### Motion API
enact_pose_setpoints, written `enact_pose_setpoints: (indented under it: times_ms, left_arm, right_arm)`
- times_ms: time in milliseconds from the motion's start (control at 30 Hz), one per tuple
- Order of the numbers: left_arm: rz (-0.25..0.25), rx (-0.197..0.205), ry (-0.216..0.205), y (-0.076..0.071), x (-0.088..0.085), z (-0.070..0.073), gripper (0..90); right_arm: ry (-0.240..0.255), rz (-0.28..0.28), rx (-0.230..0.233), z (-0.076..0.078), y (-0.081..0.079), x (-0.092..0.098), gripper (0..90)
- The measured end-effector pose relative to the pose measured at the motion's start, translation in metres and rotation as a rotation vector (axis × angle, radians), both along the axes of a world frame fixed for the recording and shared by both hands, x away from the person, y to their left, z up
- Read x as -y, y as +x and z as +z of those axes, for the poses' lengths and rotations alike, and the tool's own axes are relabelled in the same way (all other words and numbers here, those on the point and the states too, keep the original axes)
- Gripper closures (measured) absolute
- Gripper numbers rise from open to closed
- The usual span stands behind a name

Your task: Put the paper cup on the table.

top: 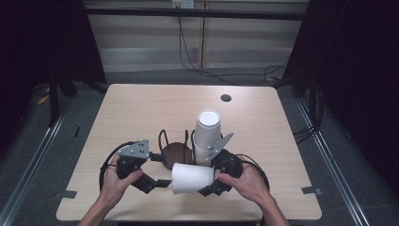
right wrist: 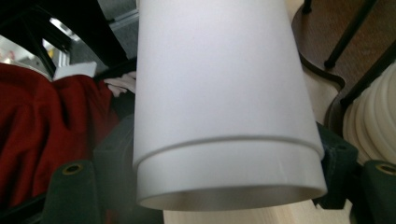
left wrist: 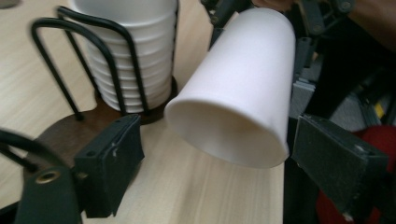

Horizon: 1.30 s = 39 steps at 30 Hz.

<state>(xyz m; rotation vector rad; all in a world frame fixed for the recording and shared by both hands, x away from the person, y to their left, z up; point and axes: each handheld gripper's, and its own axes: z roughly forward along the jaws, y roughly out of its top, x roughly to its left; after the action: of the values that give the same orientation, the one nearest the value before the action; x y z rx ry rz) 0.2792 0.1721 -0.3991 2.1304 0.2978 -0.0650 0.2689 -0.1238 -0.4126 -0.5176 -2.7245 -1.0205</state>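
A single white paper cup [top: 190, 178] lies level in the air over the table's front middle. My right gripper [top: 212, 184] is shut on its base end; in the right gripper view the cup [right wrist: 219, 93] is gripped by a black pad on each side. The cup's open mouth [left wrist: 229, 140] faces my left gripper [left wrist: 224, 149], whose jaws stand open on either side of the rim; the left pad [left wrist: 112, 158] is clearly apart from it. Just behind, a stack of white cups [top: 207, 132] stands in a black wire holder [top: 176, 153].
The light wooden table [top: 141, 108] has a small dark hole [top: 226, 98] near its far edge. The holder's dark round base [left wrist: 70, 133] lies close by the left jaw. Red cloth [right wrist: 46, 121] shows below the table's front edge. Cables loop around both grippers.
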Motion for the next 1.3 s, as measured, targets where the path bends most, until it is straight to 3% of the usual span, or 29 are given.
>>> enact_pose_setpoints:
  times_ms: [167, 267, 500, 733, 800, 933, 1300]
  left_arm:
    - [0.023, 0.009, -0.015, -0.002, -0.010, -0.002, 15.6]
    - [0.018, 0.002, -0.009, -0.003, -0.011, -0.007, 15.6]
    - [0.040, -0.028, -0.071, -0.003, -0.011, -0.012, 15.6]
    - [0.036, -0.023, -0.054, -0.005, -0.008, -0.013, 15.7]
    - [0.058, -0.027, -0.055, -0.006, -0.008, -0.015, 15.7]
    - [0.045, -0.044, -0.063, -0.007, -0.005, -0.017, 15.7]
    - [0.047, -0.049, -0.138, -0.011, 0.000, -0.017, 15.8]
  right_arm:
    - [0.016, -0.031, 0.019, 0.002, -0.002, 0.009, 25.6]
    - [0.046, -0.044, 0.001, 0.002, -0.001, 0.014, 25.6]
    - [0.104, -0.072, 0.008, 0.001, 0.000, 0.020, 25.6]
    - [0.164, -0.108, 0.031, 0.002, 0.002, 0.025, 25.6]
    - [0.181, -0.124, 0.037, 0.002, 0.002, 0.026, 25.5]
    - [0.223, -0.130, 0.049, 0.003, 0.002, 0.028, 25.5]
    - [0.340, -0.108, 0.081, 0.005, -0.001, 0.030, 25.5]
